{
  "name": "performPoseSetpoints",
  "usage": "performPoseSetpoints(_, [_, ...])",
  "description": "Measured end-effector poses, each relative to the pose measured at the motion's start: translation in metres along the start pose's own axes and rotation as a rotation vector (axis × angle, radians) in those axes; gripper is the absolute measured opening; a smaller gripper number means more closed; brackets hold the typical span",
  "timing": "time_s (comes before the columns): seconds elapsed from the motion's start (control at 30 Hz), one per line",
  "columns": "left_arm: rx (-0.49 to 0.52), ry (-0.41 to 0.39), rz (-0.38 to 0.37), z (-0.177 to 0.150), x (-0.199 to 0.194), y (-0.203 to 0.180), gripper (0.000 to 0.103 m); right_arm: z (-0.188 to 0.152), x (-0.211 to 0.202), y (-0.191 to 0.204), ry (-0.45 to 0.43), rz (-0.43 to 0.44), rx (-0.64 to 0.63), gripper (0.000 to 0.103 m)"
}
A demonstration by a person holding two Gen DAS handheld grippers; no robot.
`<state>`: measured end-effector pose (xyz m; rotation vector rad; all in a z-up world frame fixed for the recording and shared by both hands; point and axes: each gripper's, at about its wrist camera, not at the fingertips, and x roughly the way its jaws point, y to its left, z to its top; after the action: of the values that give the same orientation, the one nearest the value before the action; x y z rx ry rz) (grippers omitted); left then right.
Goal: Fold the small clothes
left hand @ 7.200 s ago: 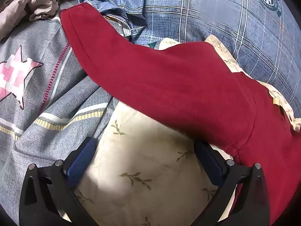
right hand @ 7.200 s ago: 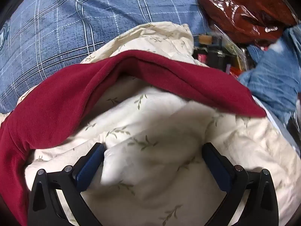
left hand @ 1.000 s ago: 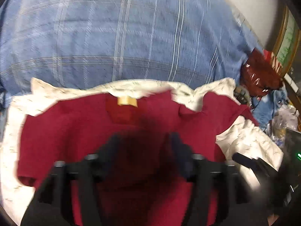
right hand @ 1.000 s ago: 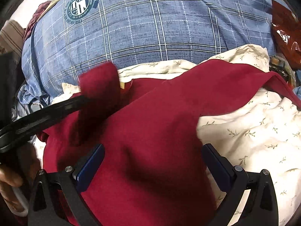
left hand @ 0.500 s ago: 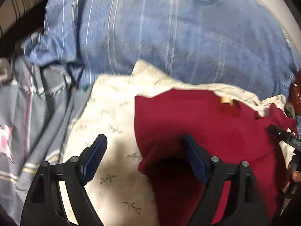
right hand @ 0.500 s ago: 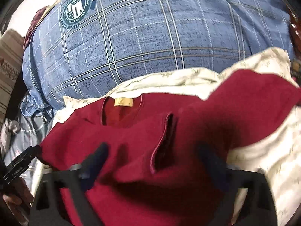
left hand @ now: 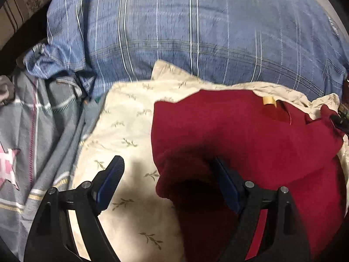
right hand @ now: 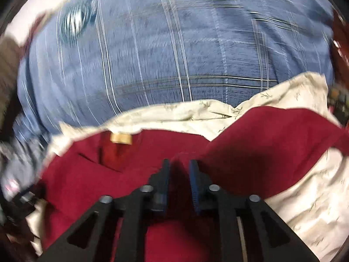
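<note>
A dark red small shirt (left hand: 250, 135) with a tan neck label (left hand: 268, 100) lies on a cream leaf-print cloth (left hand: 126, 126). Its left sleeve is folded over its body. My left gripper (left hand: 168, 174) is open above the shirt's left edge and holds nothing. In the right wrist view the shirt (right hand: 261, 152) shows its label (right hand: 121, 138) and its right sleeve stretched out to the right. My right gripper (right hand: 179, 170) has its jaws almost closed, pinching a fold of the red shirt. This view is blurred.
A blue plaid pillow (left hand: 196, 32) lies behind the cloth. Grey bedding with a pink star (left hand: 28, 135) is at the left. Crumpled blue fabric (left hand: 50, 63) sits at the far left. Dark clutter (right hand: 338, 102) sits at the right edge.
My left gripper has let go of the shirt's left sleeve, opened and drawn back left. My right gripper has closed from wide open onto the shirt near its right shoulder.
</note>
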<state>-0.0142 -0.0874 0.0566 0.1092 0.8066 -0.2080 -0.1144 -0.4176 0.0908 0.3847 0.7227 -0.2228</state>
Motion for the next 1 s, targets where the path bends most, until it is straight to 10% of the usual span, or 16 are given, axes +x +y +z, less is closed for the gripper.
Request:
performPoseSetpoints(0.07, [-0.002,-0.001,-0.001,0.001,-0.001,0.001,0.083,0.001,-0.005,0.001,-0.001,0.039,0.009,0.082])
performPoseSetpoints(0.2, [-0.032,-0.007,0.000,0.003,-0.002,0.008,0.082,-0.008,0.009,0.035,0.042,-0.003,-0.182,0.075])
performPoseSetpoints(0.23, [-0.039,-0.017,0.004,0.003,-0.004,0.010,0.083,-0.012,0.018,0.042,0.060,-0.028,-0.223,0.066])
performPoseSetpoints(0.3, [-0.063,-0.052,0.019,0.005,-0.010,0.017,0.083,-0.021,0.033,0.052,0.121,-0.053,-0.287,0.008])
performPoseSetpoints(0.6, [-0.132,-0.066,0.048,0.010,-0.001,0.030,0.083,0.010,0.012,0.036,-0.055,-0.134,-0.273,0.007])
performPoseSetpoints(0.73, [-0.082,-0.024,0.039,0.008,0.011,0.017,0.083,0.007,0.038,0.021,0.063,-0.192,-0.262,0.037])
performPoseSetpoints(0.87, [-0.041,-0.007,0.072,0.006,0.017,0.009,0.083,0.008,-0.012,0.011,-0.115,-0.163,-0.176,0.051])
performPoseSetpoints(1.0, [-0.040,0.021,0.094,0.004,0.028,0.007,0.083,0.005,-0.007,0.025,-0.053,-0.044,-0.212,0.047])
